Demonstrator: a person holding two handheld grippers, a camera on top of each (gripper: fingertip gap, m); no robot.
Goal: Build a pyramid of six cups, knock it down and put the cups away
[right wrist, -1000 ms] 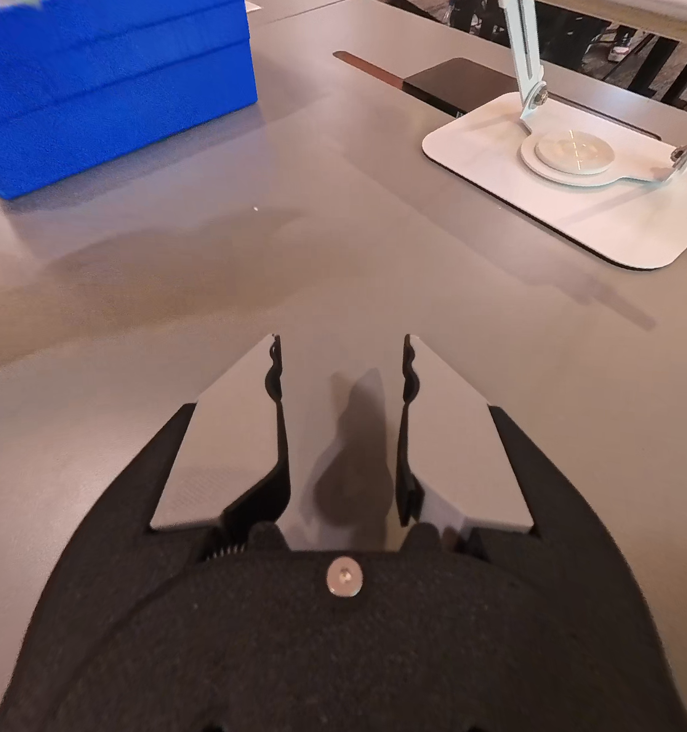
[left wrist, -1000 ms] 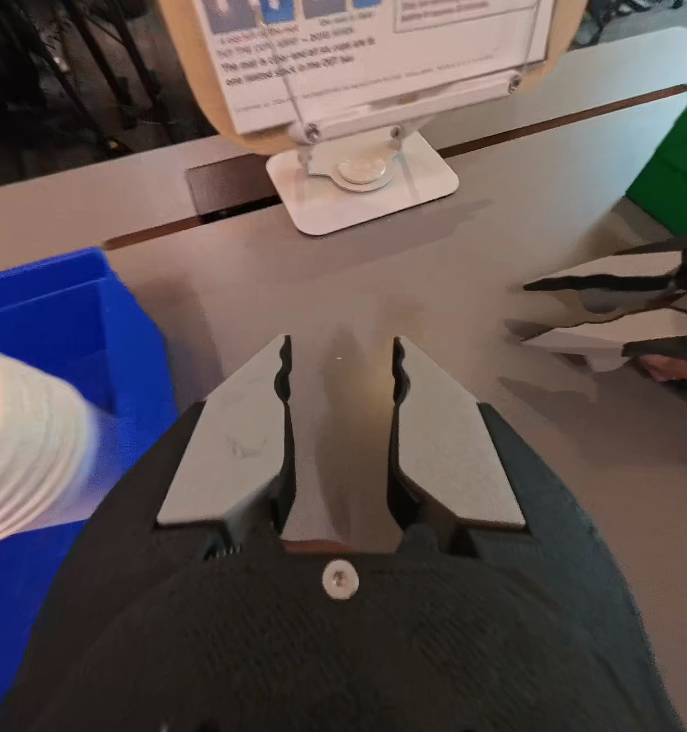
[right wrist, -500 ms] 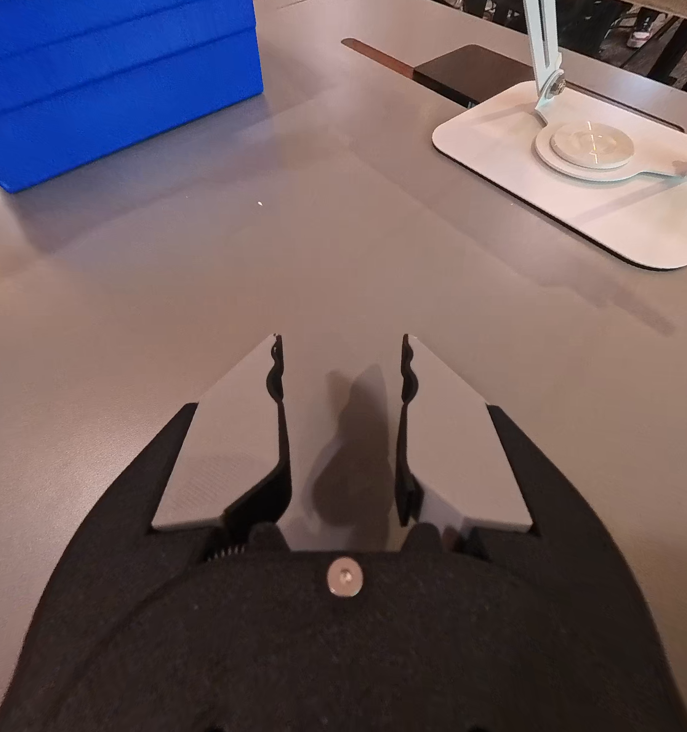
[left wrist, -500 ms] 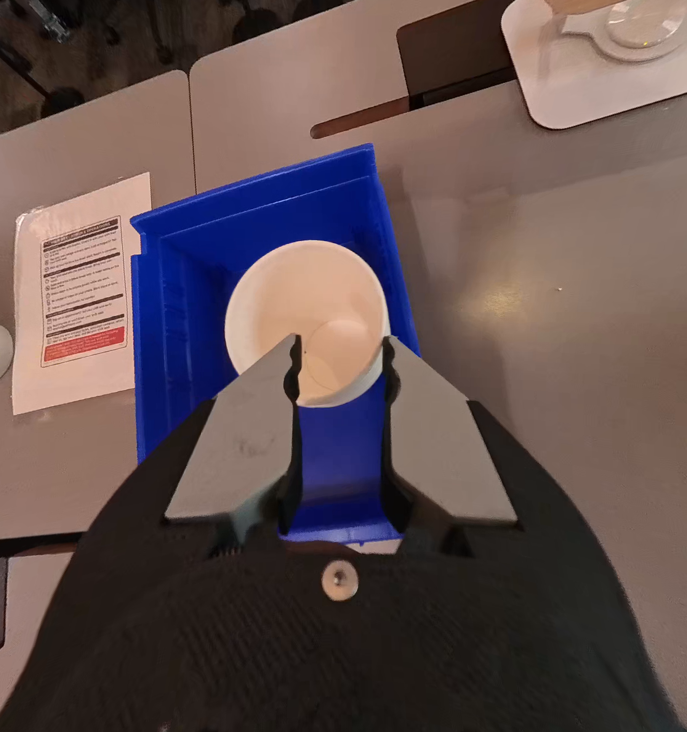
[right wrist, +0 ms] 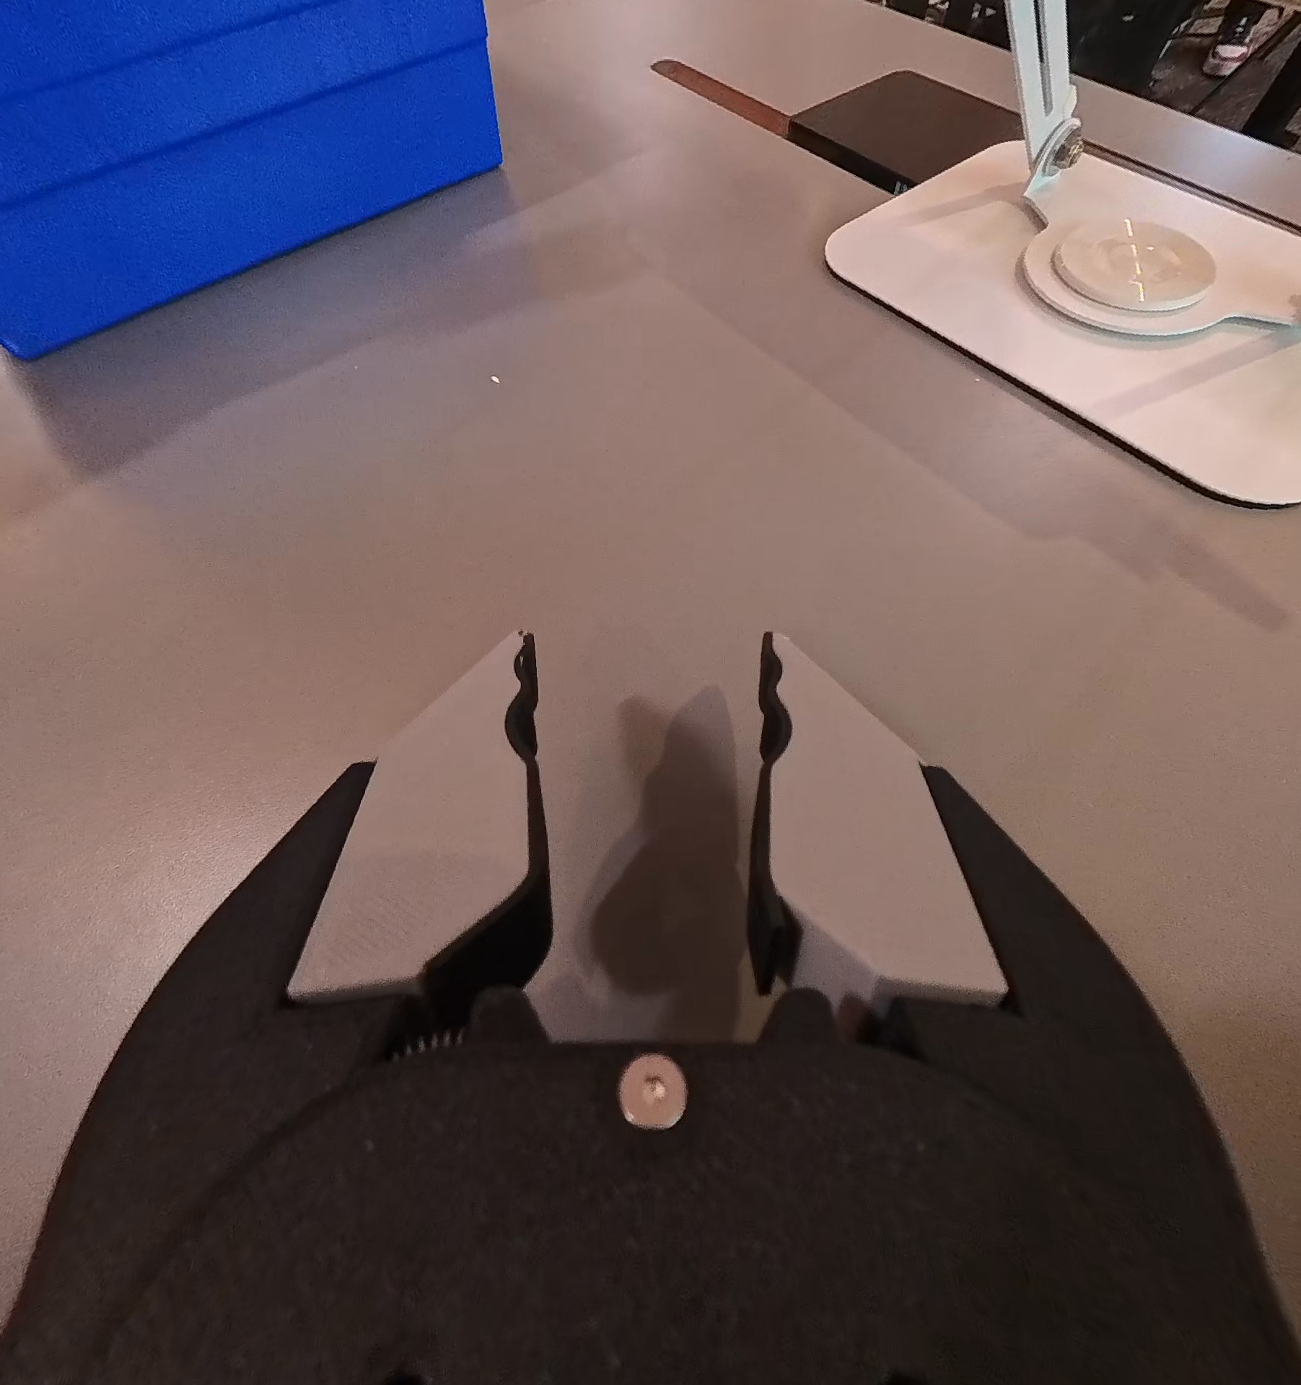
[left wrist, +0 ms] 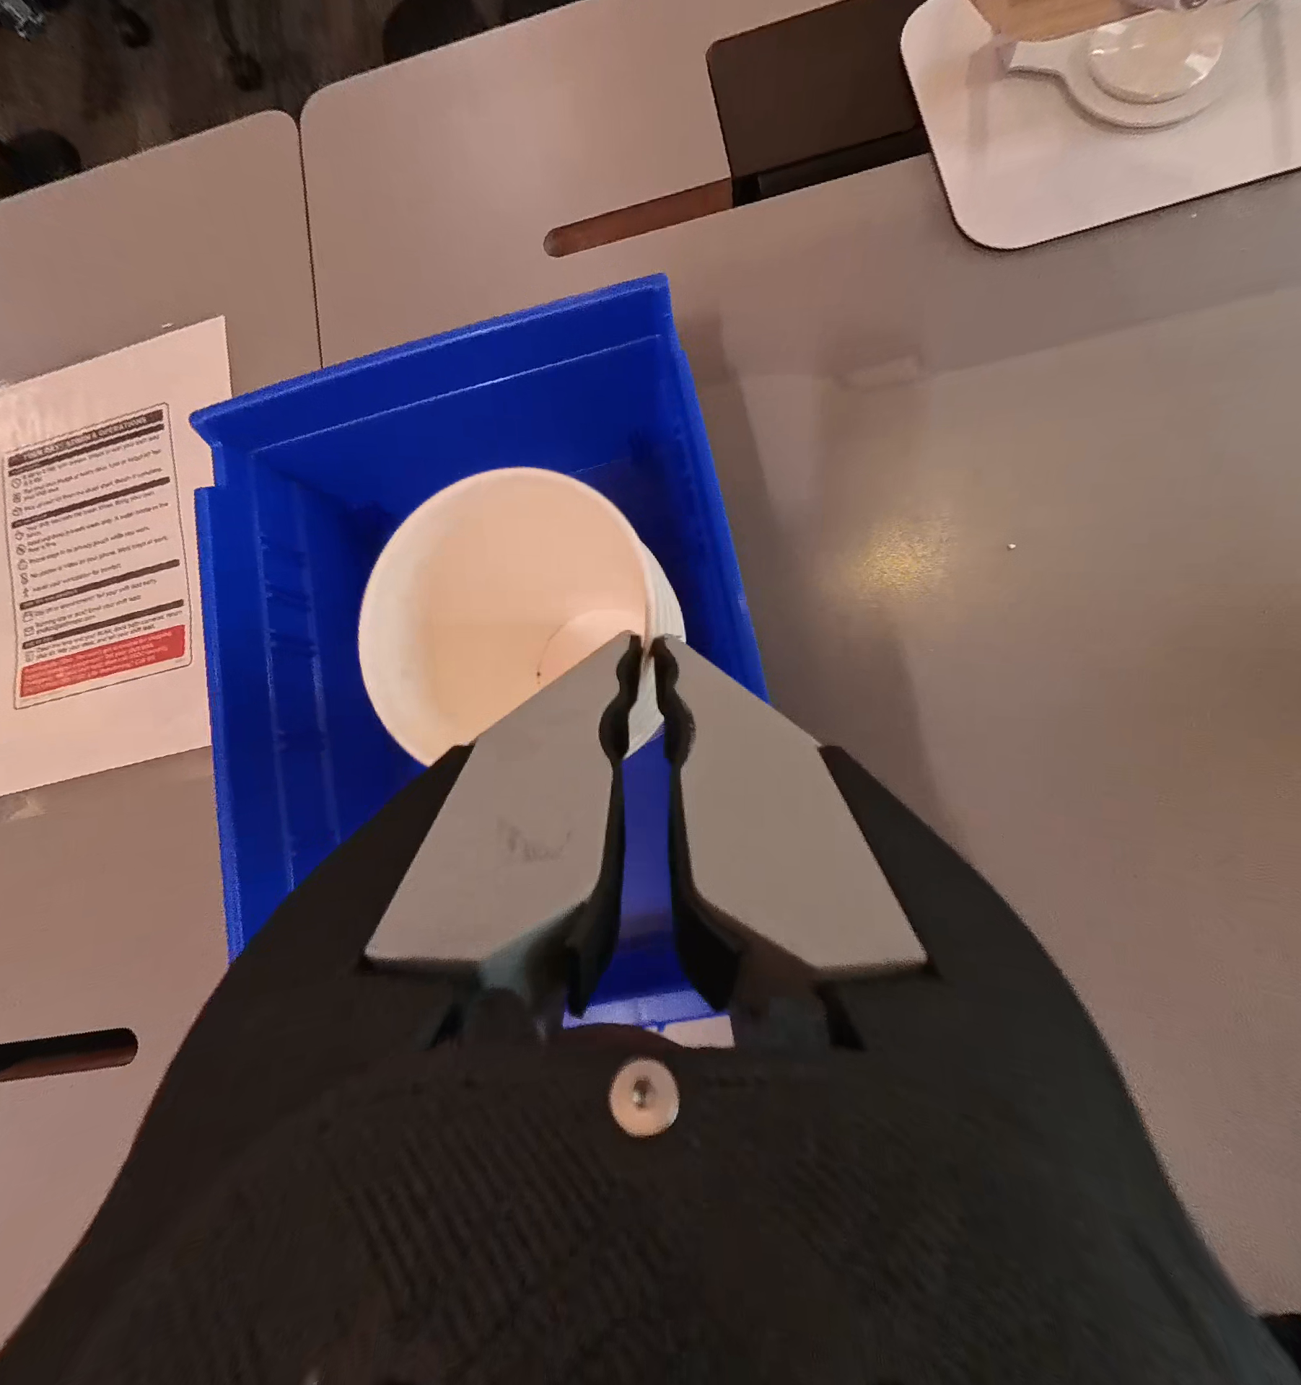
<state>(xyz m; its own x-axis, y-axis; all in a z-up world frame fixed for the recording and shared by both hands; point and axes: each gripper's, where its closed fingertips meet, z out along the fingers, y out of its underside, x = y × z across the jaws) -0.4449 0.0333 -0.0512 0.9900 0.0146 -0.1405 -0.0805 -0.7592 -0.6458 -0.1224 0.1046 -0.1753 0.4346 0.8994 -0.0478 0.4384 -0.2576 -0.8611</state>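
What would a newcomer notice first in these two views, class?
A stack of white paper cups sits inside the bright blue bin at the centre of the left wrist view, its near rim pinched by the left claw. The right claw hangs open over bare grey table.

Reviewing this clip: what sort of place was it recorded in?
Probably an office or lab workspace set up for recording, not a home: several grey modular desks pushed together, a printed instruction sheet lying on one, a blue plastic storage bin holding white paper cups, and a white metal stand base.
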